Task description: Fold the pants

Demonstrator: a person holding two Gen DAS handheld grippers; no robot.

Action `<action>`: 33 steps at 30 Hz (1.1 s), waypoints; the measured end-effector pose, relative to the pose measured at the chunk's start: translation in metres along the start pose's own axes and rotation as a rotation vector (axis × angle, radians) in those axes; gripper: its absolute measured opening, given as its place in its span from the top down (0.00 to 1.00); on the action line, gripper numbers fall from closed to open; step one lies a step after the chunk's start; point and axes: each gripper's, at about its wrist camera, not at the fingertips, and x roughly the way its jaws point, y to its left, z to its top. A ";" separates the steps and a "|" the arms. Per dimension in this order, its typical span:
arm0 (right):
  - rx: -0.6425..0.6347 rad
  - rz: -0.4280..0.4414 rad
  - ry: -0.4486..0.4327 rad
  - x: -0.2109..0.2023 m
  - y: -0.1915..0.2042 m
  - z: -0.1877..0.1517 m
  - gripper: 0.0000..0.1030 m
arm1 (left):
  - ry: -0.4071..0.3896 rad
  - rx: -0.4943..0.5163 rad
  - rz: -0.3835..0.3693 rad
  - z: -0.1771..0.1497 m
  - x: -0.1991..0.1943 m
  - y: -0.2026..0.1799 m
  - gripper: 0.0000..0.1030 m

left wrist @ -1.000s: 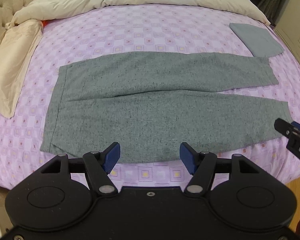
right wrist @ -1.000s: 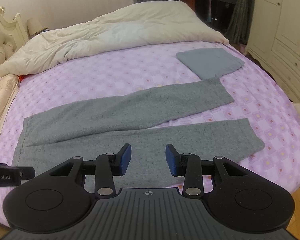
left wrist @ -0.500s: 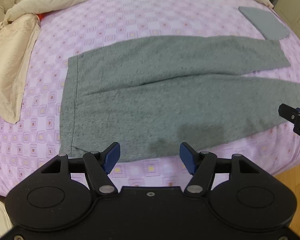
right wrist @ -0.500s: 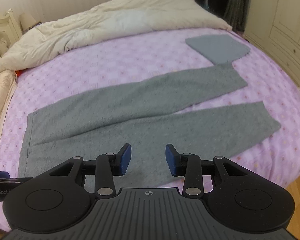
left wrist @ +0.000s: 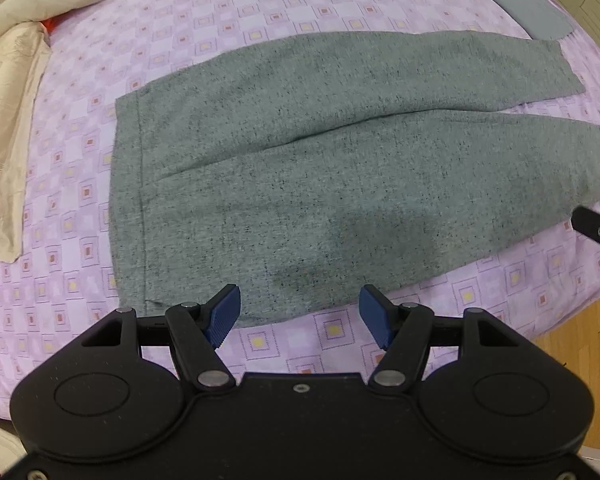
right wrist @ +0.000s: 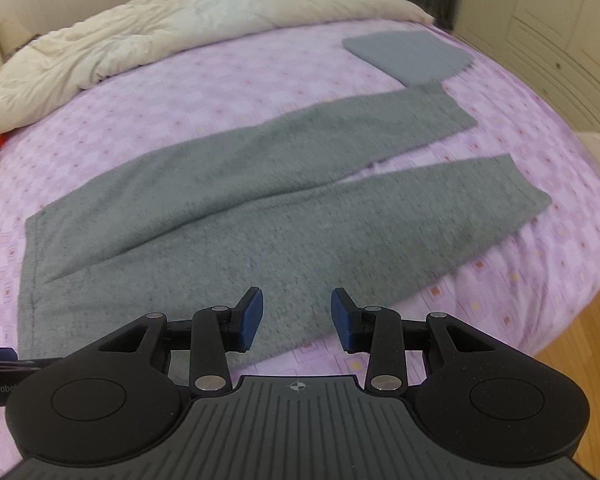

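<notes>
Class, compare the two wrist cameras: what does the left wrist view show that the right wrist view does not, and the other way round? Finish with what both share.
Only the left wrist view shows the beige pillow at the bed's left side, and the waistband seam sharply.

Only the right wrist view shows the cream duvet nearly whole and the white wardrobe doors.

Both show the grey pants spread flat, legs apart, on the purple patterned sheet, the folded blue-grey cloth beyond the far leg, the wooden floor, and an open, empty claw: left claw, right claw.
</notes>
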 end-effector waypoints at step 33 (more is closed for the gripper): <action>-0.188 0.119 0.071 0.175 -0.186 0.198 0.75 | 0.028 -0.346 0.163 0.094 0.029 -0.155 0.45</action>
